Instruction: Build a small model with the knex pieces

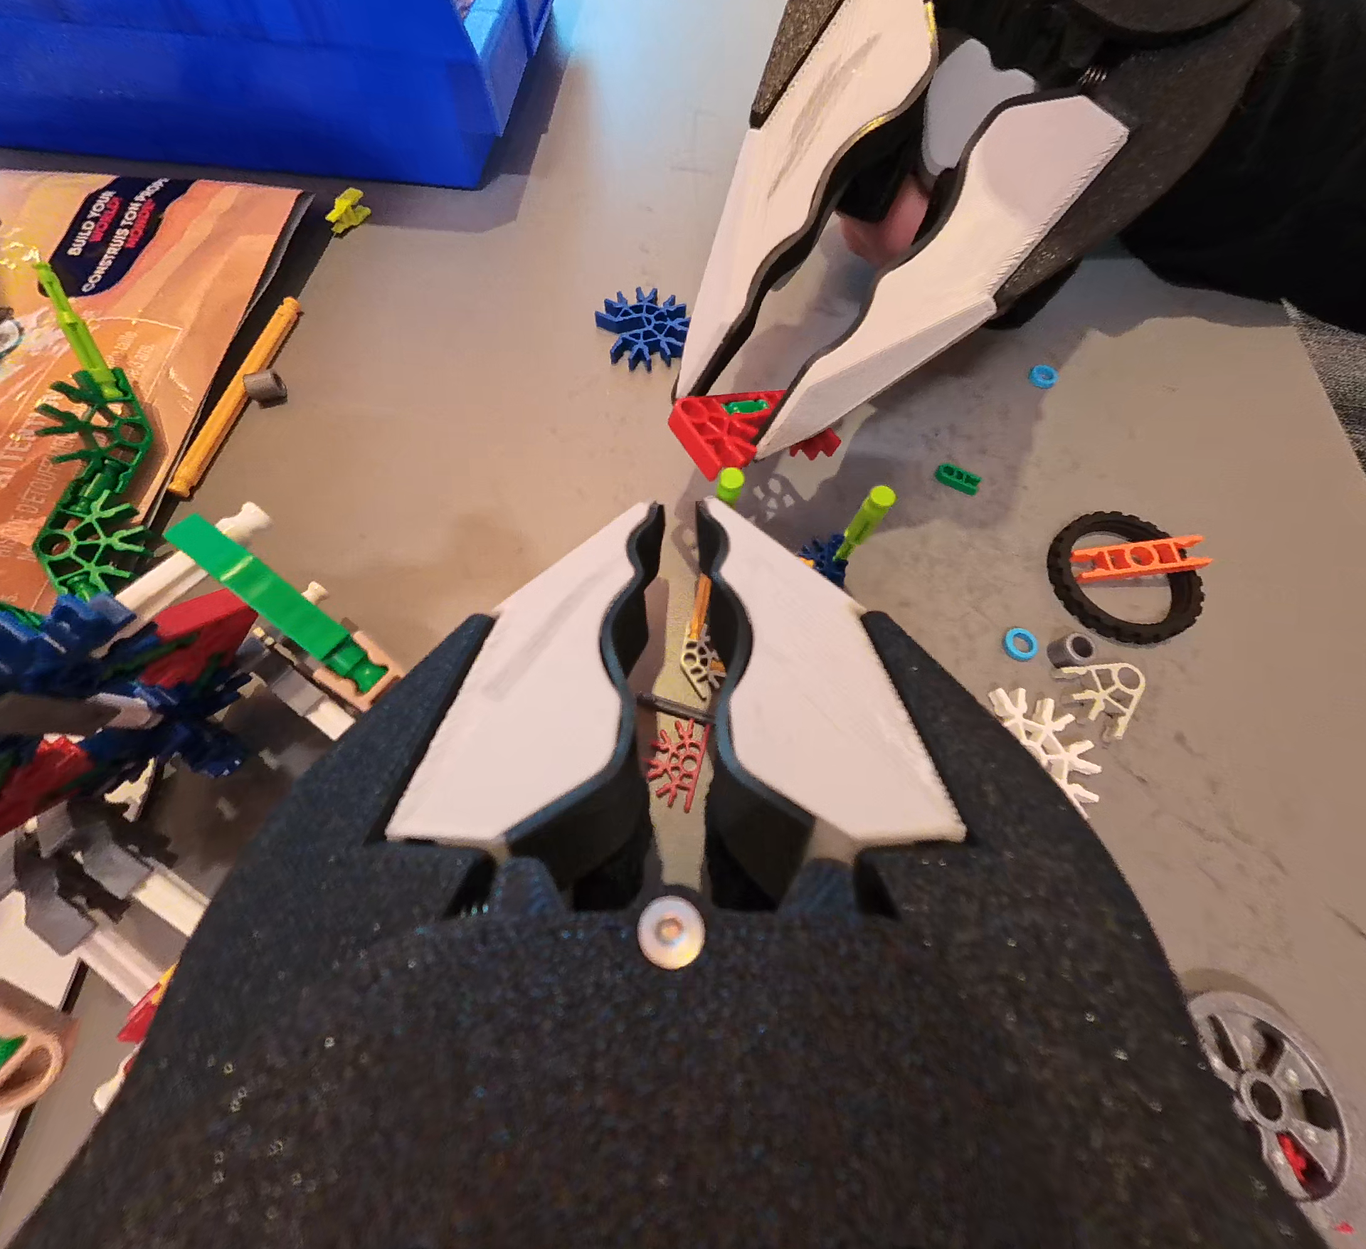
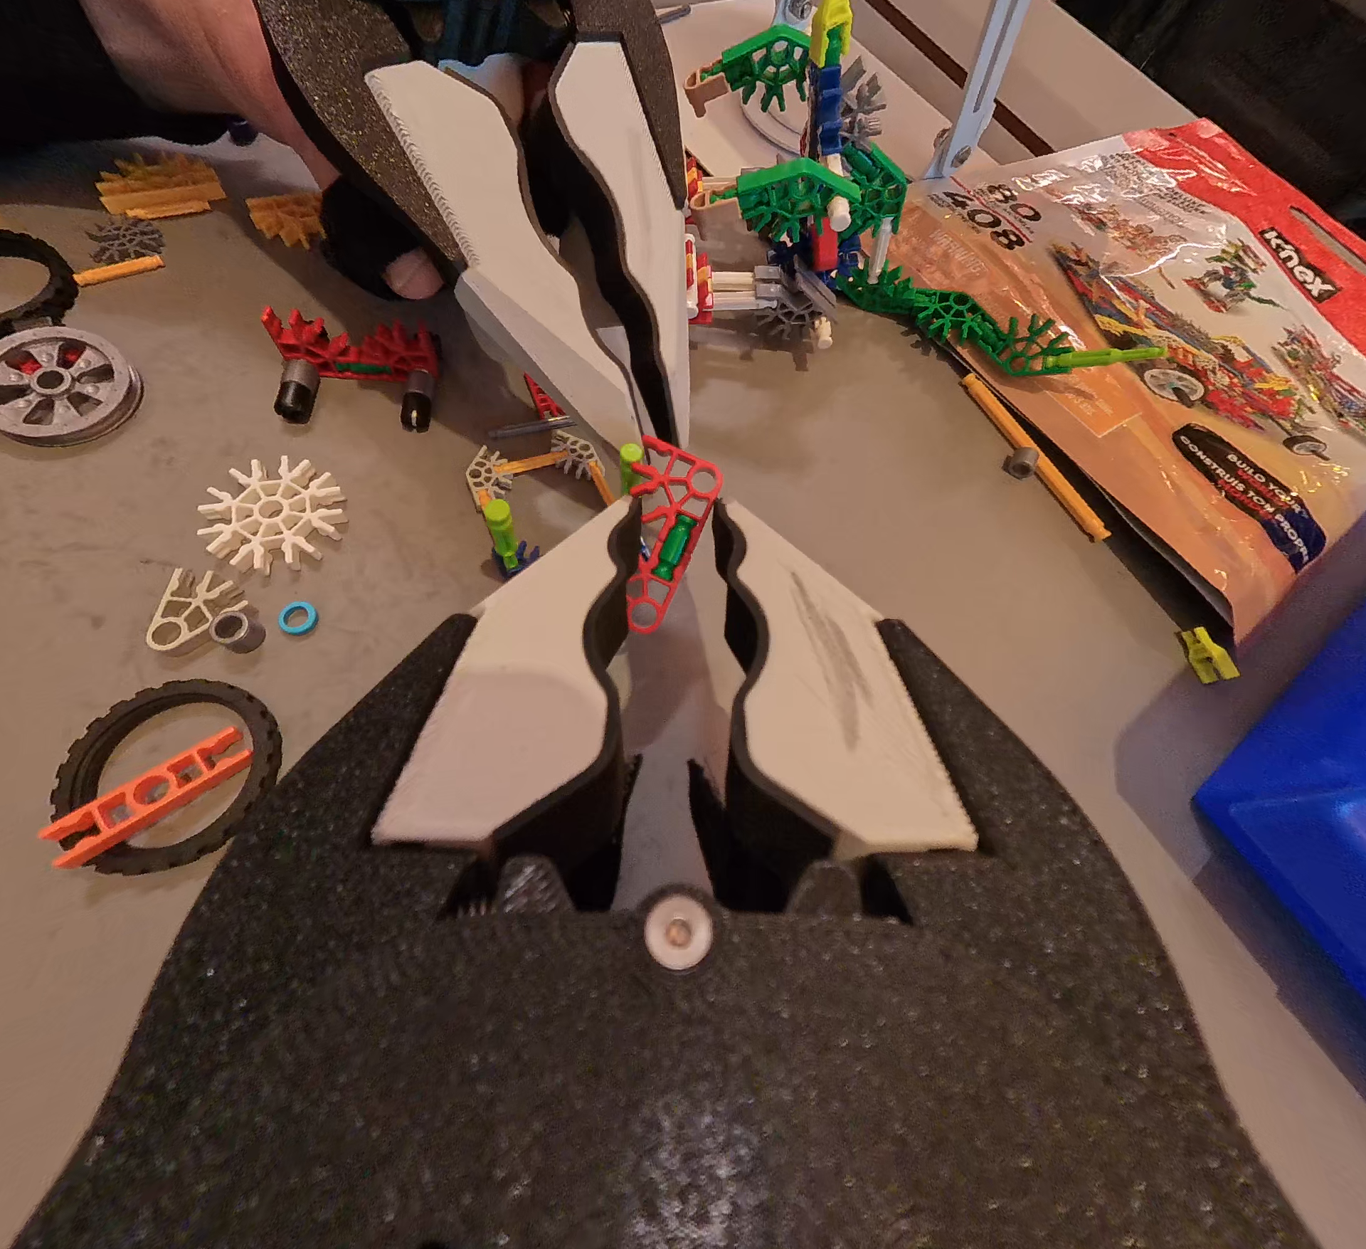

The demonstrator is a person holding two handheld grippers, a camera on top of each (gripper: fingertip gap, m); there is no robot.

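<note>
Right wrist view: the right gripper [image 2: 676, 511] is closed on a red connector [image 2: 676, 533], a flat lattice piece with a small green clip [image 2: 676, 541] snapped inside it; its long axis runs away from the camera along the fingers, the wider rounded end sticking out past the tips, the narrow end back in the gap

Left wrist view: the same red connector [image 1: 721, 426] sits at the tips of the right gripper [image 1: 728, 433], which slants down from the upper right; the piece is off the bench, its flat face turned toward this camera

Left gripper: the left gripper [image 1: 680, 511] holds nothing I can see; its fingers [image 1: 569, 659] stand almost together with only a thin slit between the tips; in the right wrist view it [image 2: 669, 430] comes down from above, tips just beside the far end of the red connector; touching or not, I cannot tell

Nearby on the bench [image 1: 458, 444]: a lime peg [image 2: 630, 463] just beside the connector's far end; a blue snowflake connector [image 1: 643, 326] near the right gripper's tip; a white snowflake connector [image 2: 272, 512], a black tyre [image 2: 166, 773] with an orange piece [image 2: 148, 796] laid across it, a grey wheel hub [image 2: 63, 385] and a small blue ring [image 2: 299, 617], all lying apart from one another

Further off: a built model of green, blue and red parts [image 2: 828, 208]; a printed bag [image 2: 1153, 341] lying flat; a yellow rod [image 2: 1035, 455] along its edge; a blue bin [image 1: 259, 16] at the bench's far side
</note>
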